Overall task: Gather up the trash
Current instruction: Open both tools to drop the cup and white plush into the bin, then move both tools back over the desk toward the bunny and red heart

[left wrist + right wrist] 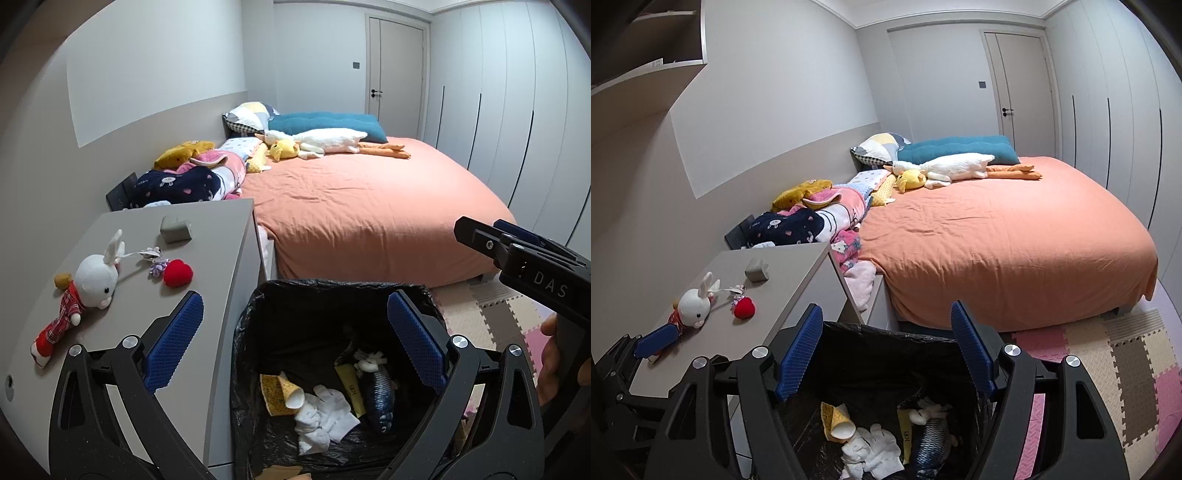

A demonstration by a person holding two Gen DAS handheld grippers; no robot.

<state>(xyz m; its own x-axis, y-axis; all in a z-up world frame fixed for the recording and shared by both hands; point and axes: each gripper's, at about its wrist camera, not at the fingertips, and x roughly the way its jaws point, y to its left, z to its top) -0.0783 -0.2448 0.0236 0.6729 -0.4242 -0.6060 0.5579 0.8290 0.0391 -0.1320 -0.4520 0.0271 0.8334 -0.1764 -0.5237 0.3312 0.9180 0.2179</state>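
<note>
A bin with a black liner [258,317] [849,336] stands on the floor between the grey cabinet and the bed. In it lie crumpled white tissues [325,417] [871,450], a yellow paper cone [284,391] [836,421] and a blue fish toy [380,395] [931,439]. My left gripper [295,339] is open and empty above the bin. My right gripper [886,347] is open and empty above the bin too; it shows at the right of the left wrist view [517,254].
The grey cabinet top [207,254] [790,277] holds a white rabbit plush [92,280] [694,304], a red heart [178,272] [744,308] and a small grey box [176,229] [756,270]. An orange bed [369,206] with plush toys lies beyond. Foam mats [1108,362] cover the floor.
</note>
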